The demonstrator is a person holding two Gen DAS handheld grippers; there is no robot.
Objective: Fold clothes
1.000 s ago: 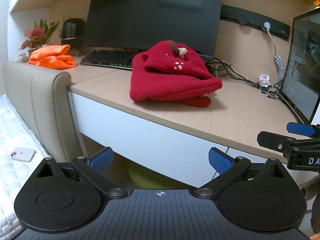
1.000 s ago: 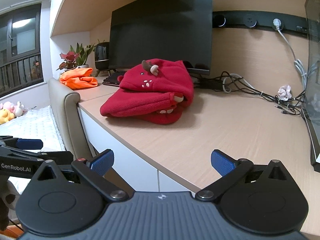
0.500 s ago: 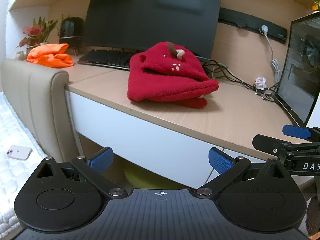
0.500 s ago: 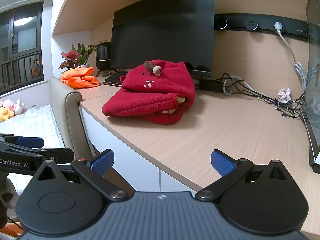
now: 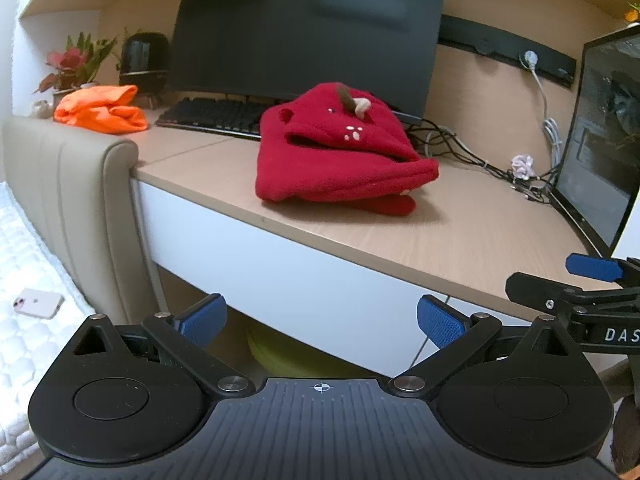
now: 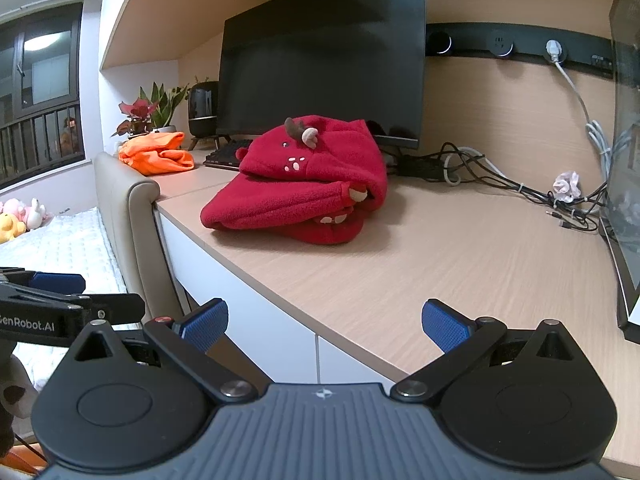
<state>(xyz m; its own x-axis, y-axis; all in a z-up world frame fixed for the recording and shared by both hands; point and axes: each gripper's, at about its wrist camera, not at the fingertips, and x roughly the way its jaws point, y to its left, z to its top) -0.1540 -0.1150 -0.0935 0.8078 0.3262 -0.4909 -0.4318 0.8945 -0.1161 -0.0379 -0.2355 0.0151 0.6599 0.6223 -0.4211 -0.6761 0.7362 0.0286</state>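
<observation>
Two garments on the pale wooden desk (image 6: 460,264): the red fleece hooded garment with small antlers (image 6: 304,184) lies folded in a compact bundle at mid-desk, near the front edge; the crumpled orange cloth (image 6: 156,156) sits far left, well apart. Your left gripper (image 5: 320,320) and right gripper (image 6: 324,322) both hang off the near edge, jaws spread wide, holding nothing. Likely reason: the red piece looks finished, so you've stood clear. Orange appears next, left side.
</observation>
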